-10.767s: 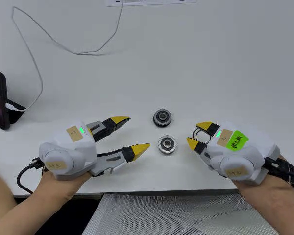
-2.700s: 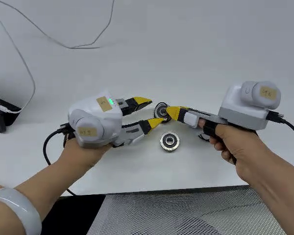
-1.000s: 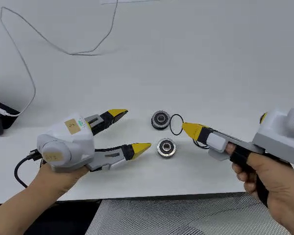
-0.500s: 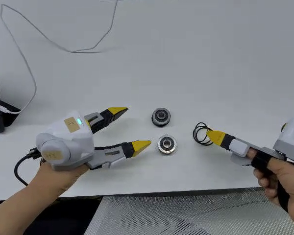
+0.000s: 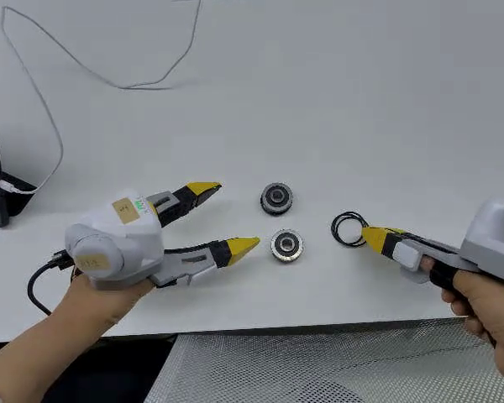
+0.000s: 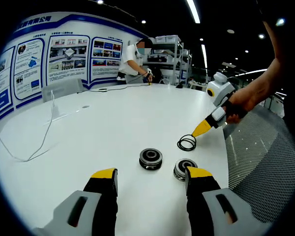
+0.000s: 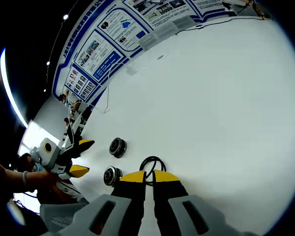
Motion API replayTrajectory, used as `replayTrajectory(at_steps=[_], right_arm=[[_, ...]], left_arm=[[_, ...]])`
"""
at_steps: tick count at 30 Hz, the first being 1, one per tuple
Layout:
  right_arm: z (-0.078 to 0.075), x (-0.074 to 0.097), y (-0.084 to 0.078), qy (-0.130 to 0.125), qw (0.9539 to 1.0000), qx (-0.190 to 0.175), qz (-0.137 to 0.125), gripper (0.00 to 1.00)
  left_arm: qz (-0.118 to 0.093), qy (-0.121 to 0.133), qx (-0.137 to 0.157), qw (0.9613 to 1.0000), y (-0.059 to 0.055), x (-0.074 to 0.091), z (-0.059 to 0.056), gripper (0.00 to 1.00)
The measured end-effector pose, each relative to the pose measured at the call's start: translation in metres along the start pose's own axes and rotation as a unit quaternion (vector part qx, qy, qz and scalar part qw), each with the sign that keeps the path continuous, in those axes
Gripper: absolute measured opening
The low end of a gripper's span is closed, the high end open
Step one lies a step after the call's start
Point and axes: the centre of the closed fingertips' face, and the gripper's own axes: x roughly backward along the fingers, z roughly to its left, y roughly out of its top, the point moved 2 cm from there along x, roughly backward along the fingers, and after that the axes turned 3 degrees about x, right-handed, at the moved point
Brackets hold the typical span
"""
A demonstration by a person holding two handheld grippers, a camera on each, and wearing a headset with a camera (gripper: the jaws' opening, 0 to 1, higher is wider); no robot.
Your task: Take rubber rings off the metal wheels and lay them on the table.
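- The right gripper (image 5: 371, 236), nearest the front edge, has its fingers clenched to a slit on a strand of the rubber rings (image 5: 333, 227). The rings lie as overlapping loops on the table (image 5: 361, 126), right at its tips. If the gripper pulls back before it lets go, the rubber could stretch and flick off towards that edge.
- The left gripper (image 5: 224, 217) has its fingers released and spread wide, grasping nothing. Its lower fingertip sits just beside the near wheel (image 5: 286, 245), so a careless swing could send that wheel rolling into the laid rings.
- The far wheel (image 5: 276, 199) has a dark rim, and whether a ring is left on it is too small to tell. Misjudging that would leave the job unfinished.
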Motion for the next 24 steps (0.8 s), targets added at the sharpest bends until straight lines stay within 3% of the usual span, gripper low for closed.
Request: replayTrajectory(at_steps=[13,24], right_arm=[[-0.005,0.004,0.001,-0.016,0.9994,0.031,0.0,0.12],[0.018,-0.018,0.017,0.02,0.9977,0.065,-0.01,0.13]], left_arm=[[0.001,-0.001,0.0,1.0,-0.001,0.0,0.001,0.55],[-0.001,-0.008,-0.007,0.9999,0.005,-0.007,-0.003,0.51]])
